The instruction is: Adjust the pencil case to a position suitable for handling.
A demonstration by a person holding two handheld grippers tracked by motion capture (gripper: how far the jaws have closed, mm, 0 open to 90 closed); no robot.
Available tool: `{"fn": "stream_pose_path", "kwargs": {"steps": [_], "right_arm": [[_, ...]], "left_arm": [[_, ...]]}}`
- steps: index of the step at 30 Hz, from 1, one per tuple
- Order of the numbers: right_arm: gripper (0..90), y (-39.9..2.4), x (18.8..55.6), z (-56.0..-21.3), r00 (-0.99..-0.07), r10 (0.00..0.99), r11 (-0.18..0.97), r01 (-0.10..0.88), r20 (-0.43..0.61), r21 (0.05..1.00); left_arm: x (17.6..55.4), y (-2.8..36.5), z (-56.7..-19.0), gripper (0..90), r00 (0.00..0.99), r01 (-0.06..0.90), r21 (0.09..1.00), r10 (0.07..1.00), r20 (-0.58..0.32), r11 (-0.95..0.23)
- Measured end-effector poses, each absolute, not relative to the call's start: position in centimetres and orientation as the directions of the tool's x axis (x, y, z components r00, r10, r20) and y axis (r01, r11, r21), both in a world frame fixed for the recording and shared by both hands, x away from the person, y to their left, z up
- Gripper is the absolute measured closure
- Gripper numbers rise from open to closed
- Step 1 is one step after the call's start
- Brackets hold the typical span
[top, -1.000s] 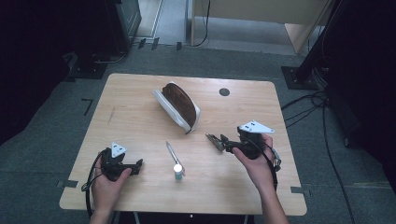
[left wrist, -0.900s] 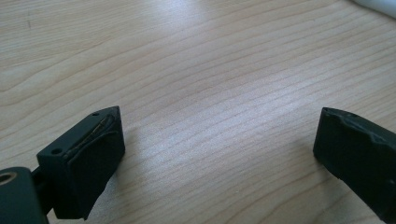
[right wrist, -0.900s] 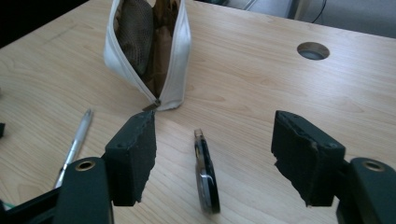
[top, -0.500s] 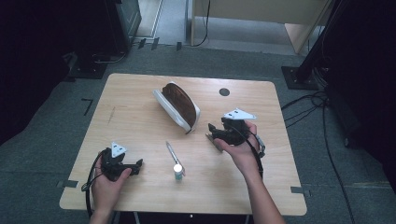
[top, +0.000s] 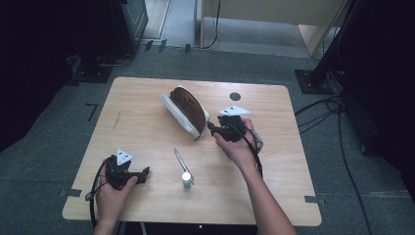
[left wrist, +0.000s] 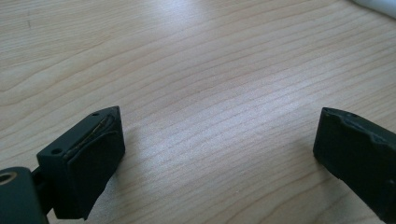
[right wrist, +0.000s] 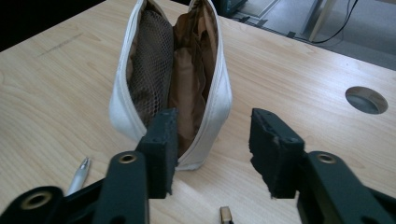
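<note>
White pouch (top: 185, 111) lies open mid-table, just above centre in the high view, long axis slanting from upper left to lower right. Zip mouth gapes; inside shows brown lining, and in the right gripper view (right wrist: 180, 79) a brown mesh pocket on the left wall and plain brown fabric folds on the right. Can't tell any loose contents.

Right gripper (top: 214, 130) sits at the pouch's lower-right end, right of centre in the high view, hand (top: 236, 146) wrapped around its body, grey plate on top. Jaws have just been closing and now stand partly spread. In the right gripper view (right wrist: 212, 149) the near end of the pouch sits in the gap: left jaw overlaps the pouch's near corner, right jaw stands clear of the white wall, bare wood between. Not pinching yet; whether the left pad touches fabric I can't tell.

Left gripper (top: 143, 174) rests low at lower left of the high view, held by the left hand (top: 111, 196), cable looping off the table edge. Left gripper view (left wrist: 215, 154): jaws wide apart, nothing between them but bare table.

Pen (top: 179, 160) lies below the pouch, lower centre, slanted; its tip shows at lower left in the right gripper view (right wrist: 78, 175). Small white-capped bottle (top: 186, 180) stands just beside the pen's lower end.

Wooden table (top: 288, 161) has a round cable hole (top: 235, 96) at upper right.
</note>
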State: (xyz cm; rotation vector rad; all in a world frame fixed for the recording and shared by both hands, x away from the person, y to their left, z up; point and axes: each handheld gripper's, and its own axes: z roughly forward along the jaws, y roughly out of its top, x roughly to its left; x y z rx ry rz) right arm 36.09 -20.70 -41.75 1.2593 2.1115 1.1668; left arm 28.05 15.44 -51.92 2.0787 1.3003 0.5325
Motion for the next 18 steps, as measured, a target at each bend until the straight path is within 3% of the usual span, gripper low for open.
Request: {"fn": "stream_pose_path", "kwargs": {"steps": [6,18], "right_arm": [[50.6,-20.1,37.8,-41.8,-0.507,0.857,0.229,0.542,0.097,0.809],[52.6,-18.3,41.1,-42.5,-0.489,0.869,0.249,0.568,0.078,0.784]], "left_arm": [[28.0,15.4,-51.9,2.2,0.433,0.65,0.689,0.901,0.011,-0.321],[28.0,15.4,-51.9,2.2,0.434,0.65,0.688,0.901,0.011,-0.321]]}}
